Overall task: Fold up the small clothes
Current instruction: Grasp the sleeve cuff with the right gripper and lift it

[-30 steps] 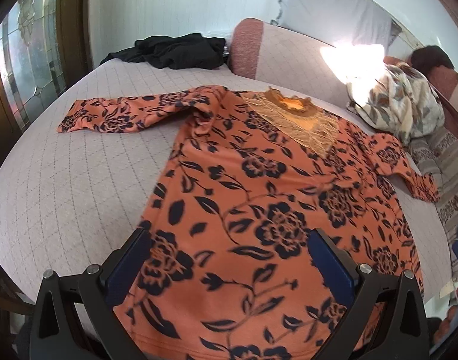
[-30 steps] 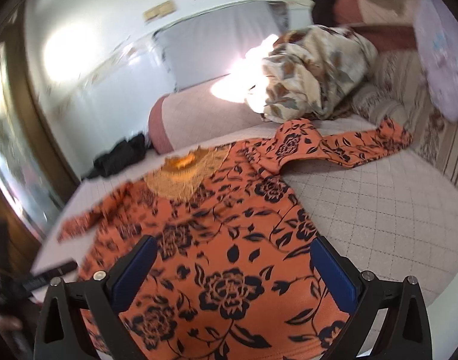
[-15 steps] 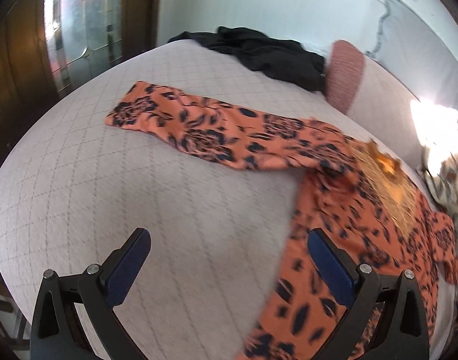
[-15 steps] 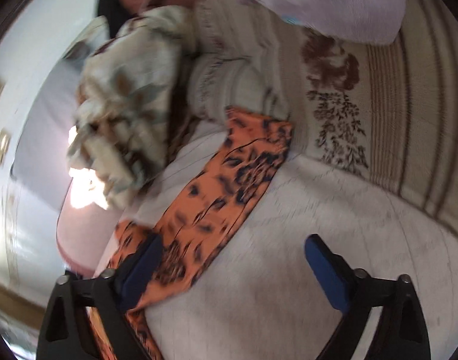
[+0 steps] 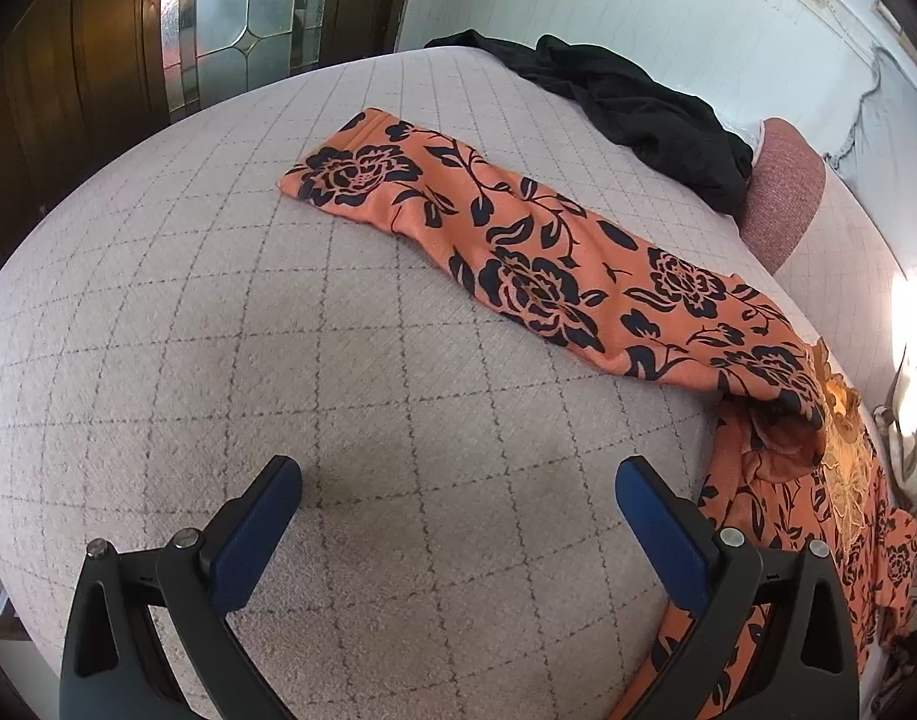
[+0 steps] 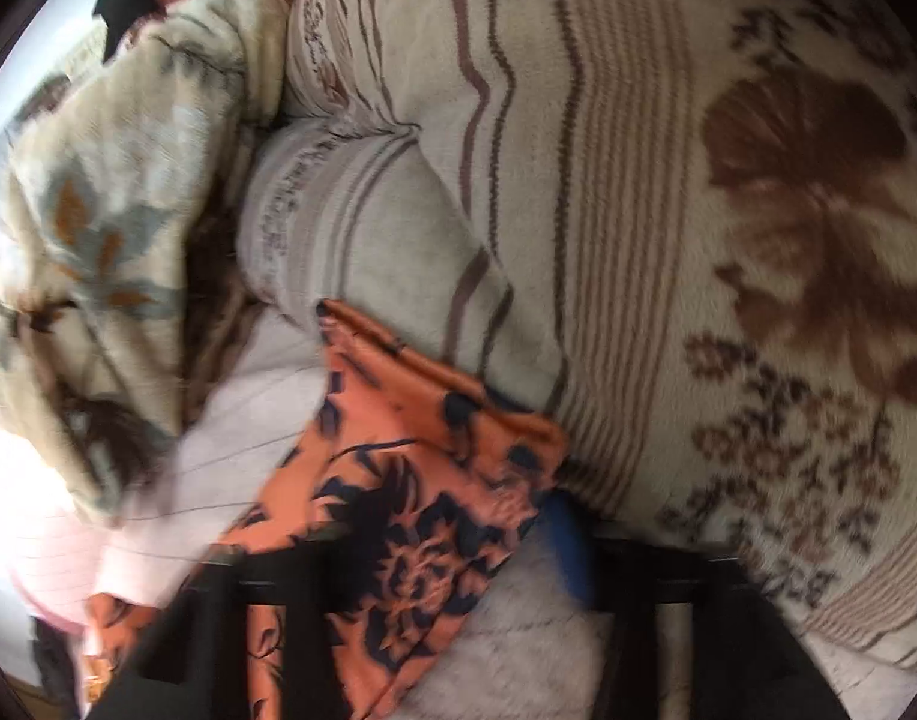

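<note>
An orange top with black flowers lies spread on the quilted bed. In the left wrist view its left sleeve point(image 5: 518, 252) stretches across the bed and its body point(image 5: 818, 516) runs off to the right. My left gripper point(image 5: 458, 516) is open and empty, above bare bedcover short of that sleeve. In the right wrist view the other sleeve's cuff point(image 6: 422, 480) lies over my right gripper point(image 6: 446, 546), against a striped blanket. One blue pad point(image 6: 569, 546) shows beside the cuff; the other finger is hidden under the cloth. The view is blurred, so I cannot tell if the jaws grip it.
A black garment point(image 5: 638, 114) lies at the far side of the bed, next to a pink bolster point(image 5: 782, 204). A wooden door with leaded glass point(image 5: 242, 12) stands beyond the bed's left edge. A striped, flowered blanket point(image 6: 668, 210) and a leaf-print blanket point(image 6: 110, 198) are heaped beside the right sleeve.
Both grippers swung outward from the top's hem: the left toward the left sleeve, the right toward the right sleeve's cuff, which now lies over its fingers.
</note>
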A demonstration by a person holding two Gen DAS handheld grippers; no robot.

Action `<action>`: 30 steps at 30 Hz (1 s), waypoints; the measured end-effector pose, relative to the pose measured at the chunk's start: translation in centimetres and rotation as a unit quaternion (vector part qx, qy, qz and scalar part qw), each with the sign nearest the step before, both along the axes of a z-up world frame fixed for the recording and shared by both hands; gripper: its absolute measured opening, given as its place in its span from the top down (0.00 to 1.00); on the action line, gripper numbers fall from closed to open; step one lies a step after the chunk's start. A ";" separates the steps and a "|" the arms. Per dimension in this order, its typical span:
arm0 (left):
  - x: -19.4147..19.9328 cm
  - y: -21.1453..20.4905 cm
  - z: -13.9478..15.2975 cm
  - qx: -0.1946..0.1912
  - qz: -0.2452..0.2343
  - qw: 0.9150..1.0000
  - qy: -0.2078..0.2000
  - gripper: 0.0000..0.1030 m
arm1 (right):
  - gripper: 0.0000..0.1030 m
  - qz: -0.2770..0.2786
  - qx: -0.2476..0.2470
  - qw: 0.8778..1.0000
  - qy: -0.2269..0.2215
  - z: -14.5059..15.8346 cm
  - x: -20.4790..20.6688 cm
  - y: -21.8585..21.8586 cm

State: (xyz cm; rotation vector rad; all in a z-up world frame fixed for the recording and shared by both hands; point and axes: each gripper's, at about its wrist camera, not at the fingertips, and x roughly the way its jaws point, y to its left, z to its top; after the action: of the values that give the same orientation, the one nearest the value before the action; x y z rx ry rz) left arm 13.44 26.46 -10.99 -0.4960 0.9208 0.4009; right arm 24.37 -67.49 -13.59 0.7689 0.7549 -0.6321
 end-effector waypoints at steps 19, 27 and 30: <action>-2.8 2.1 2.0 -0.051 0.017 0.996 -0.067 0.00 | 0.95 0.224 -0.215 0.926 -0.215 29.8 2.5 22.5; -3.3 2.2 2.5 -0.049 0.003 0.996 -0.080 0.00 | 0.95 0.407 -0.164 0.858 -0.267 27.3 4.1 45.4; -3.4 2.3 2.7 -0.049 0.000 0.995 -0.084 0.00 | 0.95 0.452 -0.129 0.846 -0.251 22.4 5.1 52.2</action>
State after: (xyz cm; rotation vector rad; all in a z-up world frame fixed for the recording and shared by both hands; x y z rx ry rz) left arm 10.08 28.81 -8.34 -0.6093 0.7807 0.3103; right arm 29.50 -15.31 8.80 0.2325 0.4457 0.3271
